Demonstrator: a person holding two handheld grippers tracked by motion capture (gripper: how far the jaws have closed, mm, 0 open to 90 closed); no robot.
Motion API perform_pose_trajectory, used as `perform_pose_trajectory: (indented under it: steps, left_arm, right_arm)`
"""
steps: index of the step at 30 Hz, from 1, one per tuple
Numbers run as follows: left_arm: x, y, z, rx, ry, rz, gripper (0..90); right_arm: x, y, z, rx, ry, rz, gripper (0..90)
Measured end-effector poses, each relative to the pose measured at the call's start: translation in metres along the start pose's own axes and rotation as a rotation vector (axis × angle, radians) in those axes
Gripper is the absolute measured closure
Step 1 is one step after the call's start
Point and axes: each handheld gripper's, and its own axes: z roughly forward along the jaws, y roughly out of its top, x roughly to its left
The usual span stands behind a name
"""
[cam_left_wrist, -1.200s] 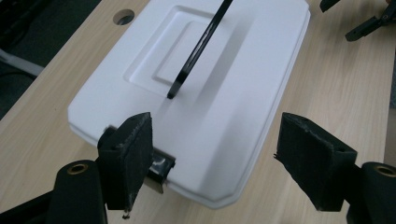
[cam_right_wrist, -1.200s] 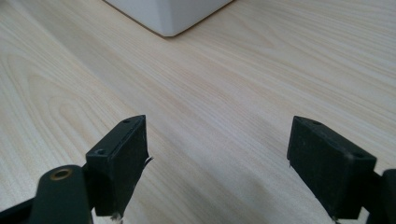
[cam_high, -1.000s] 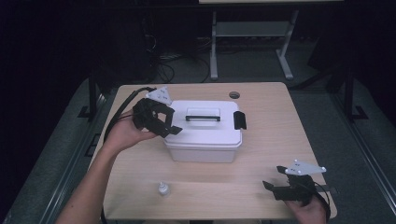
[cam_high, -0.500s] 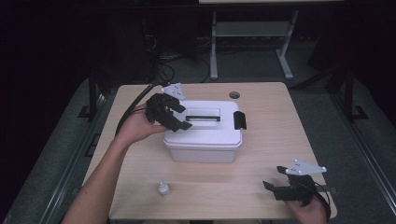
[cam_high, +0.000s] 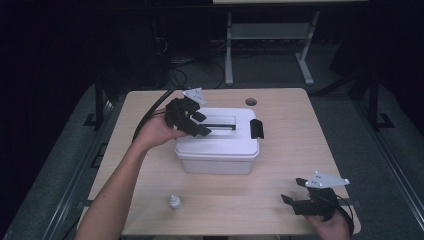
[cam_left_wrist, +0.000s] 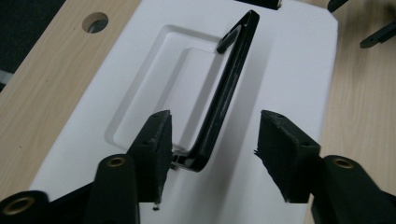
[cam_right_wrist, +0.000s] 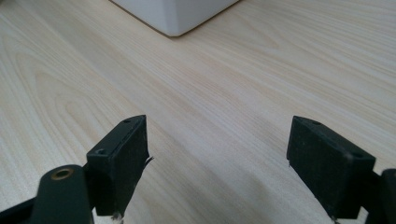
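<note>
A white lidded box (cam_high: 220, 145) stands in the middle of the wooden table (cam_high: 300, 145). Its black carry handle (cam_high: 220, 126) lies along a recess in the lid (cam_left_wrist: 289, 70). My left gripper (cam_high: 202, 129) hovers over the lid's left end. In the left gripper view the handle's (cam_left_wrist: 233, 74) near end lies between the jaws of my left gripper (cam_left_wrist: 219, 130). The jaws have just been closing; the left pad is close to the handle and a gap remains at the right pad. My right gripper (cam_high: 292, 200) rests open low over bare table (cam_right_wrist: 210, 84) at the front right, its jaws (cam_right_wrist: 217, 154) holding nothing.
A small white bottle (cam_high: 174, 202) stands near the table's front edge, left of centre. A black latch (cam_high: 256, 129) sits on the box's right end. A round cable hole (cam_high: 251, 101) lies behind the box. A corner of the box (cam_right_wrist: 177, 18) shows ahead of my right gripper.
My left hand has moved right from the box's left side to over the lid, and its jaws now straddle the handle, standing narrower. The right gripper has stayed put.
</note>
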Motion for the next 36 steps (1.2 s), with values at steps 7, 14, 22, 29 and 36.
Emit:
perform_pose_trajectory:
  steps: [7, 14, 22, 29, 36]
  left_arm:
    - [0.004, 0.008, 0.009, 0.019, -0.027, 0.027, 59.7]
    - [0.010, 0.015, 0.017, 0.034, -0.052, 0.035, 68.4]
    - [0.019, 0.024, 0.021, 0.043, -0.075, 0.029, 73.5]
    - [0.021, 0.028, 0.027, 0.049, -0.094, 0.046, 74.7]
    - [0.024, 0.026, 0.028, 0.037, -0.141, 0.061, 78.9]
  right_arm:
    - [0.000, 0.000, 0.000, 0.002, 0.009, 0.002, 20.2]
    - [-0.001, 0.000, -0.001, -0.001, 0.010, 0.005, 20.2]
    - [-0.002, 0.000, -0.001, -0.005, 0.011, 0.005, 20.4]
    - [-0.003, 0.000, -0.002, -0.003, 0.020, 0.003, 20.7]
    - [-0.003, 0.000, -0.001, -0.001, 0.026, 0.005, 20.8]
